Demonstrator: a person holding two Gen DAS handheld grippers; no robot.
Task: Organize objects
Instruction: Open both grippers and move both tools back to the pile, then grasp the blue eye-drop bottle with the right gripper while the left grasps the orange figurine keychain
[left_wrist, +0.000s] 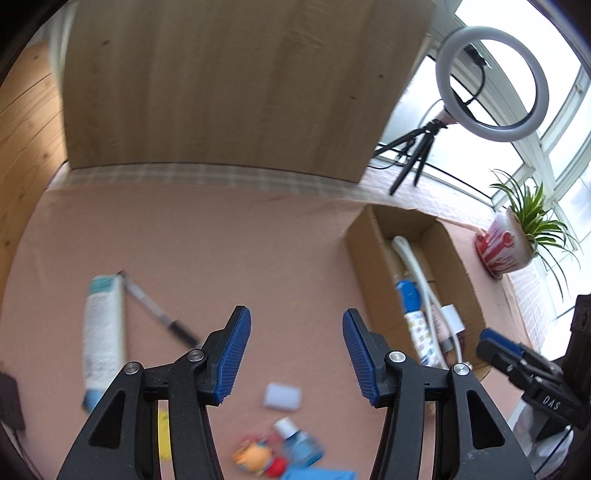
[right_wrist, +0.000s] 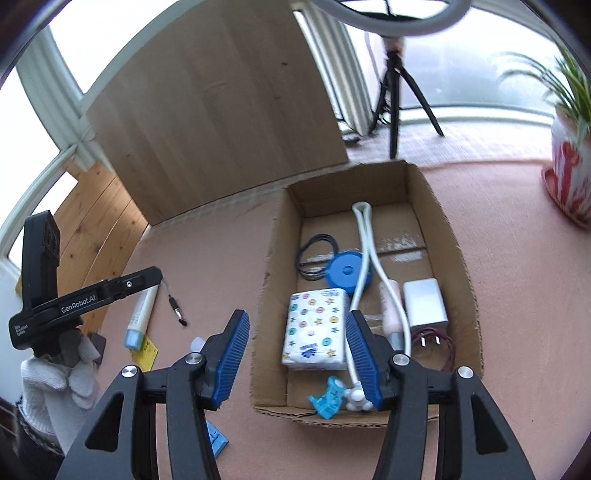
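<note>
Left gripper (left_wrist: 296, 354) jaws wide apart, nothing between them, hovering over the loose stuff on the pink cloth (left_wrist: 221, 236): white case (left_wrist: 282, 396) and blue bottle (left_wrist: 301, 445) just near of it, tube (left_wrist: 103, 328) and pen (left_wrist: 159, 312) to the left. Right gripper (right_wrist: 297, 363) also spread and empty, over the near-left edge of the cardboard box (right_wrist: 458, 258) (likely the collection bin), which holds a tissue pack (right_wrist: 317, 328), charger (right_wrist: 424, 308), blue disc (right_wrist: 347, 273).

My cardboard box (right_wrist: 458, 258) stands open on the pink cloth, holding a patterned tissue pack (right_wrist: 317, 328), blue disc (right_wrist: 345, 273) and white charger (right_wrist: 424, 306). Left of it lie 1 tube (left_wrist: 103, 325) and 1 pen (left_wrist: 159, 314), apart from the box.
</note>
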